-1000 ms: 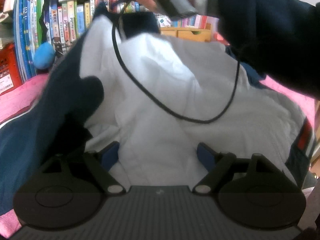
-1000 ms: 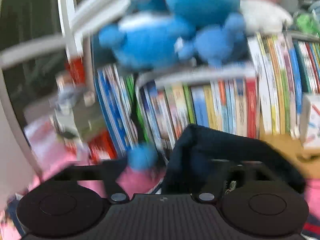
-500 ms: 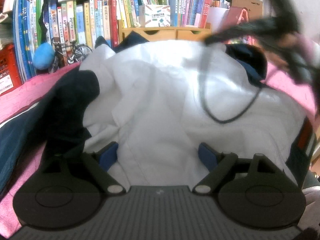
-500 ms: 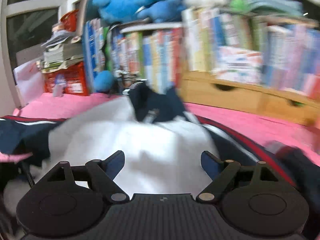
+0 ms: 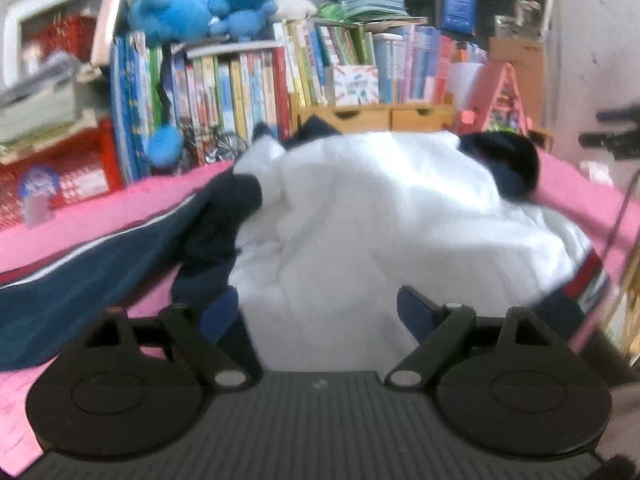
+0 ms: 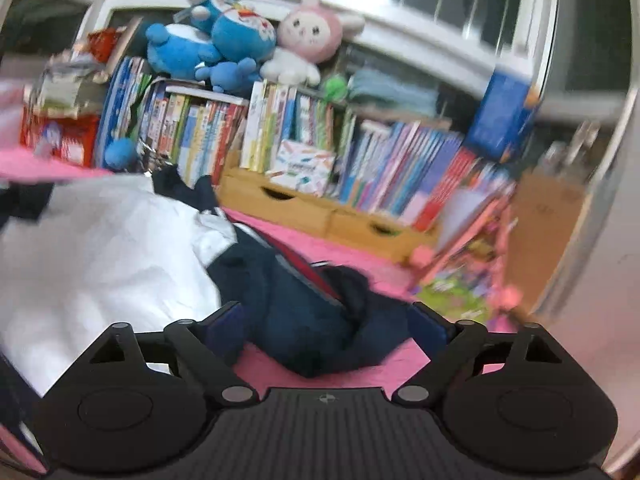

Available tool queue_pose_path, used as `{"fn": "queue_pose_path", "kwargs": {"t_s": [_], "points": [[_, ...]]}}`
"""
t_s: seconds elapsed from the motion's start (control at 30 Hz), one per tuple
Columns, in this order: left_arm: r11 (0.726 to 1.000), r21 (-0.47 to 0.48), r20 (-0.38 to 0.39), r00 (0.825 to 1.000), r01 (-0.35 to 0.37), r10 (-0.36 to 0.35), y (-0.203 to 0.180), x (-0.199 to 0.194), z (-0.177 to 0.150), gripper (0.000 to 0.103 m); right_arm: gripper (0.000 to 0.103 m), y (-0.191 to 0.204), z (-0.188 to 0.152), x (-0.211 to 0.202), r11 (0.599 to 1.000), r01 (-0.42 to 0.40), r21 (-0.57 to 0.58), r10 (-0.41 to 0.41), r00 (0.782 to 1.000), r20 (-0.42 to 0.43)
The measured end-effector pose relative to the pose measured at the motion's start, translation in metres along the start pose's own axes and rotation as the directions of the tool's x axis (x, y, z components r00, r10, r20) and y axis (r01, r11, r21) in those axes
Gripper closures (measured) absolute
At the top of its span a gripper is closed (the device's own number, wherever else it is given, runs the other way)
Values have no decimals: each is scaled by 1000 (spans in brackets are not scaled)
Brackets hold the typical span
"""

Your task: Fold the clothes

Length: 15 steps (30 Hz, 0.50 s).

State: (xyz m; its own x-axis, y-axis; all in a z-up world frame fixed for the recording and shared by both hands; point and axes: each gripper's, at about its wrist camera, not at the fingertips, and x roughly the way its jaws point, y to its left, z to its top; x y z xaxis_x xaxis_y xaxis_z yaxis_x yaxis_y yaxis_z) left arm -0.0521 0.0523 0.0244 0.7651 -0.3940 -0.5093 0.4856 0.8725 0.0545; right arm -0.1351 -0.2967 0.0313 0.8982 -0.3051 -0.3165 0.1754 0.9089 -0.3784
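Observation:
A navy jacket with a white lining (image 5: 380, 216) lies crumpled, inside out, on the pink cover (image 5: 100, 220). One navy sleeve with a red and white stripe (image 5: 80, 280) stretches off to the left. My left gripper (image 5: 318, 312) hovers open over the lining's near edge, nothing between its blue pads. In the right wrist view the white lining (image 6: 100, 248) is on the left and a bunched navy sleeve (image 6: 304, 320) lies straight ahead. My right gripper (image 6: 326, 326) is above that sleeve, its jaws opening, and nothing is pressed between them.
A row of books (image 5: 248, 80) with blue plush toys (image 5: 200, 4) on top stands behind the bed. Wooden drawers (image 6: 320, 208) and a pink stand (image 6: 472, 248) sit at the back right. A pale wall (image 6: 600, 240) closes the right side.
The right gripper let go of the navy cloth it held up near the books and swung right and down to the sleeve. The left view pulled back from the lining.

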Motion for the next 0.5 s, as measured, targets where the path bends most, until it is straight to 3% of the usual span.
{"fn": "queue_pose_path", "kwargs": {"t_s": [0.1, 0.17, 0.27, 0.43, 0.5], "points": [[998, 59, -28, 1000, -8, 10, -13, -20, -18, 16, 7, 16, -11, -28, 992, 28, -122, -25, 999, 27], [994, 110, -46, 999, -18, 23, -22, -28, -30, 16, 6, 34, -24, -43, 984, -9, -176, 11, 1000, 15], [985, 169, -73, 996, -34, 47, -33, -31, -44, 16, 6, 72, -49, -55, 959, -132, -252, 134, 991, -7], [981, 193, -85, 996, -16, 33, -38, -15, -48, 1, 6, 148, -62, -45, 904, -324, -280, 336, 942, -7], [978, 208, -65, 998, -7, 21, -38, -13, -46, 1, 6, 177, -56, -38, 880, -392, -270, 406, 914, -3]]}}
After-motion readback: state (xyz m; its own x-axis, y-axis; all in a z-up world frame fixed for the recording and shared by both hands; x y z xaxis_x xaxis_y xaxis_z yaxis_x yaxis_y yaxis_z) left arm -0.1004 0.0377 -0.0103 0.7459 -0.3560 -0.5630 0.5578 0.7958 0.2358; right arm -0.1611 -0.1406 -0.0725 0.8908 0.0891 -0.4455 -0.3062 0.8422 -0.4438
